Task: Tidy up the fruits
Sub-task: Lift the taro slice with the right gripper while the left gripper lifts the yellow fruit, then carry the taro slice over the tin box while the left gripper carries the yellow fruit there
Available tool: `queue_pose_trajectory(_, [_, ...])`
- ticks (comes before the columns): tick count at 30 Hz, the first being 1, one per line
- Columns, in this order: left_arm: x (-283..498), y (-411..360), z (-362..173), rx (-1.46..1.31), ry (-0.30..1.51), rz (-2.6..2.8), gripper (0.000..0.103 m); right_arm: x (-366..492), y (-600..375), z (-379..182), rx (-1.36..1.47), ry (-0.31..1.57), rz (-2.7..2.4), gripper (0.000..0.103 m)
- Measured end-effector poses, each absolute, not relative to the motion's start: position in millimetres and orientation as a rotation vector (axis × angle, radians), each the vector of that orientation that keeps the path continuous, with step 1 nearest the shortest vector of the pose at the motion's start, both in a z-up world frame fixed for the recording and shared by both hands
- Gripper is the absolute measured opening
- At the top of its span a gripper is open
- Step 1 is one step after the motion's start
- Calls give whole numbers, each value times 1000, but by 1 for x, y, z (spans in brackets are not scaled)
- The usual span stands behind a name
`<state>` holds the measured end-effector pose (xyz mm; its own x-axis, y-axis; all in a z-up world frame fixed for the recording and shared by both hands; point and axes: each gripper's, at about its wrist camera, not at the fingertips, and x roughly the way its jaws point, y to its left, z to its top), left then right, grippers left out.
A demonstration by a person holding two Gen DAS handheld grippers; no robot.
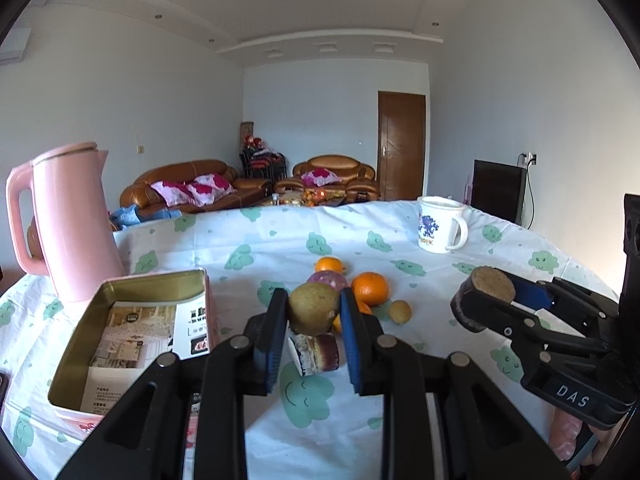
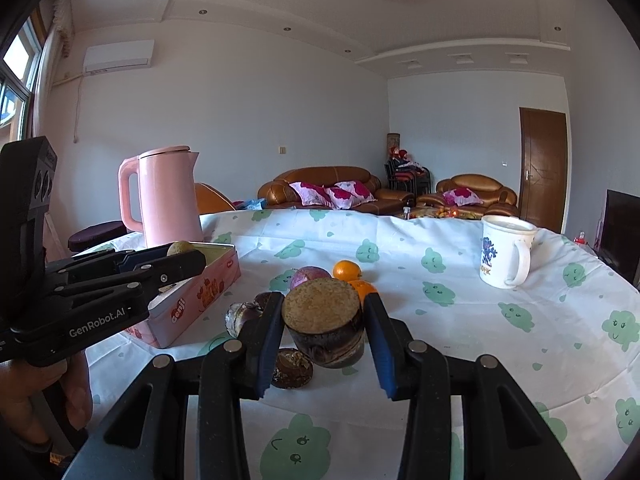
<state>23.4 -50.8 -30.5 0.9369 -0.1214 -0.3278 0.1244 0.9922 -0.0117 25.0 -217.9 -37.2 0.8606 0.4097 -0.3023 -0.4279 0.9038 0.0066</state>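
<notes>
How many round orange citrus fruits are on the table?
3, maybe more hidden. One round orange citrus fruit lies farthest back, a second sits nearer right, and a third peeks from behind the left gripper.

Daylit room, strong fisheye bending, sharp centre and dark corners.

Both views are lit by daylight; in the right wrist view a bright window (image 2: 16, 80) is seen at the far left edge, slightly blown out. The tablecloth (image 1: 400, 240) is evenly lit and only soft shadows are cast under the fruit. A mild bluish cast is carried by the walls. Straight lines such as the ceiling moulding (image 2: 460, 50) are curved by the lens, and black vignetting is found in every corner. The far sofas (image 1: 192, 184) are rendered softly, and slight blur is shown by the near black frames at the bottom.
</notes>
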Motion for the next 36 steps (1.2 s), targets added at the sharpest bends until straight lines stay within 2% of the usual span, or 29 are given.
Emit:
queue_pose_trajectory(20, [17,-48,-25,33,307,-87,27,20,-208,-30,-99,269,460,42])
queue_pose_trajectory(36, [26,22,-19,-42,363,51,28,38,-155,3,-126,277,606,42])
